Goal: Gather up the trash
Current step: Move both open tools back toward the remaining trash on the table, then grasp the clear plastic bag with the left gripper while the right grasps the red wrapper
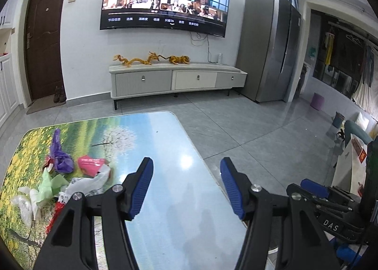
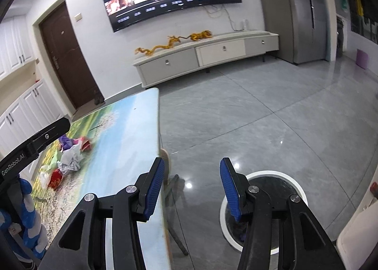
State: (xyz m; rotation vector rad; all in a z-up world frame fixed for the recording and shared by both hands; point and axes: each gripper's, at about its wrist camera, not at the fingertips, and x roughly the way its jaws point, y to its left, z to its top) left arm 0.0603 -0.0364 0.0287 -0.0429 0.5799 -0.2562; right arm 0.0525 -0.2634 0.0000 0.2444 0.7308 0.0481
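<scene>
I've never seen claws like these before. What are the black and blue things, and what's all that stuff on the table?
They are two hand-held grabbing tools, one in each of a person's hands, each carrying a small camera. One picture looks along the left gripper, the other along the right gripper. Both have black arms with blue ribbed pads, and both are open, holding nothing. On the table with the flower-meadow picture lies trash: a crumpled purple plastic bag, a pink wrapper, and white and pale green bags. On the floor stands a round white-rimmed bin.
</scene>
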